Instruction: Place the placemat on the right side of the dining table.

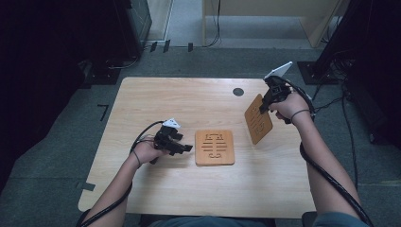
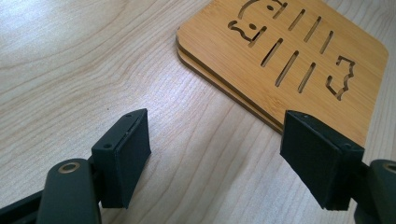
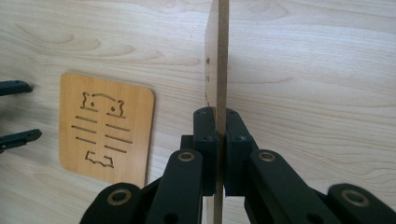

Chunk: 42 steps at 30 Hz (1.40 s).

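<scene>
High view, forearms: two bare forearms enter from the bottom edge, nearest the camera, each hand holding one gripper.
High view, count: two grippers, one table (image 1: 142, 94), and wooden trivets in two places.
High view, left gripper (image 1: 182, 147): low over the table, jaws pointing toward the flat stack just to its right, nothing between them.
High view, flat stack (image 1: 214, 147): lies at the table's middle, rounded square, light bamboo, cut with short parallel slots and two small shaped openings.
High view, right gripper (image 1: 263, 108): raised over the table's right part, pinching the lifted trivet (image 1: 258, 119) at its upper edge.
High view, lifted trivet: hangs clear of the table, tilted, its face turned toward the table's left, well apart from the flat stack.
High view, extras: a dark round hole (image 1: 238, 91) near the table's far edge.

Left gripper view, jaws: spread wide, bare table grain between the pads.
Left gripper view, flat stack (image 2: 299, 51): two identical boards one on the other, edges nearly flush, lying flat; one corner is just beside the right-hand pad, and I cannot tell whether they touch.

Right gripper view, jaws: pressed together on the lifted trivet (image 3: 219, 56), seen edge-on as a thin strip running straight up from the pads.
Right gripper view, flat stack (image 3: 106, 133): flat on the table to the left, slots running across it.
Right gripper view, left gripper (image 3: 14, 112): its two jaw tips at the left edge, apart.
</scene>
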Available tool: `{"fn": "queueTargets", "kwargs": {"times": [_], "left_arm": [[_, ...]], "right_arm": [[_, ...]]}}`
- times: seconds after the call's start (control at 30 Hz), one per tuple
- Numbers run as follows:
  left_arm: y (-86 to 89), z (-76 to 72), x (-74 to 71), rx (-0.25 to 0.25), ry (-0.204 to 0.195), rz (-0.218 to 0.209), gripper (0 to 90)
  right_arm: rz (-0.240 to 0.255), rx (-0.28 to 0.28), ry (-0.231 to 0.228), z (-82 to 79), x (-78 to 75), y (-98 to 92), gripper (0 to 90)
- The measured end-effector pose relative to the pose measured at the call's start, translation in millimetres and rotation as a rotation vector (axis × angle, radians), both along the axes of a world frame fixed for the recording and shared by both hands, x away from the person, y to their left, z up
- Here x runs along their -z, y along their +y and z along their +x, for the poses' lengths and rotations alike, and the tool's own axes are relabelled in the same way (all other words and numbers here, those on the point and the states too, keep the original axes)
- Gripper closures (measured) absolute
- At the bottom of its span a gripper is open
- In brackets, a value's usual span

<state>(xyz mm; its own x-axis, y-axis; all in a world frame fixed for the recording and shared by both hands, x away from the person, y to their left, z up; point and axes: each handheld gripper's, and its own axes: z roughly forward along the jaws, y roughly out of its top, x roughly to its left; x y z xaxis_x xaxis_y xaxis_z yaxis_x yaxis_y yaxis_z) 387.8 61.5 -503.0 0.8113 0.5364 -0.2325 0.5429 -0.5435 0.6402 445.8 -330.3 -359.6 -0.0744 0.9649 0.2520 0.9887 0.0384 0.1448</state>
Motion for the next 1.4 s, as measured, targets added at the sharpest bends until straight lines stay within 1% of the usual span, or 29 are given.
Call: {"fn": "queueTargets", "kwargs": {"times": [0.17,0.3,0.4,0.43,0.7,0.9,1.0,1.03,1.07,1.13,1.17,1.23,1.27,1.3,1.33,1.4], "left_arm": [[-0.3,-0.6,0.4,-0.001,-0.005,-0.002,23.0],[-1.2,-1.7,0.2,0.01,-0.019,0.014,22.9],[-1.5,-1.8,0.4,0.011,-0.022,0.012,22.7],[-1.1,-1.5,0.4,0.011,-0.02,0.013,22.7],[-0.6,-1.4,0.6,0.013,-0.024,0.012,22.7],[-0.6,-1.8,1.2,0.014,-0.032,0.01,22.6],[-0.8,-1.9,1.2,0.015,-0.034,0.011,22.5],[-0.8,-1.9,1.2,0.015,-0.034,0.011,22.5],[-0.8,-2.1,1.3,0.017,-0.035,0.012,22.4],[-0.8,-2.2,1.3,0.017,-0.036,0.012,22.4],[-0.8,-2.3,1.4,0.017,-0.036,0.012,22.4],[-0.9,-2.6,1.5,0.017,-0.039,0.011,22.3],[-0.8,-2.6,1.7,0.018,-0.039,0.01,22.1],[-0.8,-2.6,1.7,0.018,-0.039,0.01,22.1],[-0.7,-2.6,1.7,0.018,-0.039,0.009,22.2],[-0.7,-2.6,1.7,0.018,-0.039,0.009,22.1]], "right_arm": [[-0.007,0.012,-0.001,1.9,0.0,-6.3,87.9],[0.015,0.041,0.001,7.4,2.1,-15.5,87.9],[0.015,0.055,-0.002,10.5,3.0,-20.4,87.9],[0.014,0.073,0.0,13.5,3.9,-24.2,87.9],[-0.002,0.097,-0.001,22.2,5.8,-32.2,88.0],[0.021,0.112,-0.013,32.4,4.5,-36.0,88.0],[-0.004,0.119,-0.018,37.5,2.9,-36.4,88.0],[-0.004,0.119,-0.018,37.5,2.9,-36.4,88.0],[-0.014,0.131,-0.013,41.1,3.3,-37.7,88.0],[-0.011,0.135,-0.014,42.3,3.8,-38.4,88.0],[-0.01,0.152,-0.023,45.3,3.9,-40.7,88.0],[-0.01,0.159,-0.03,46.7,4.0,-42.4,88.0],[-0.006,0.179,-0.032,49.9,5.0,-45.3,88.0],[-0.006,0.179,-0.032,49.9,5.0,-45.3,88.0],[0.002,0.195,-0.033,52.3,8.0,-47.6,88.0],[0.003,0.2,-0.034,53.0,9.0,-48.8,88.0]]}}
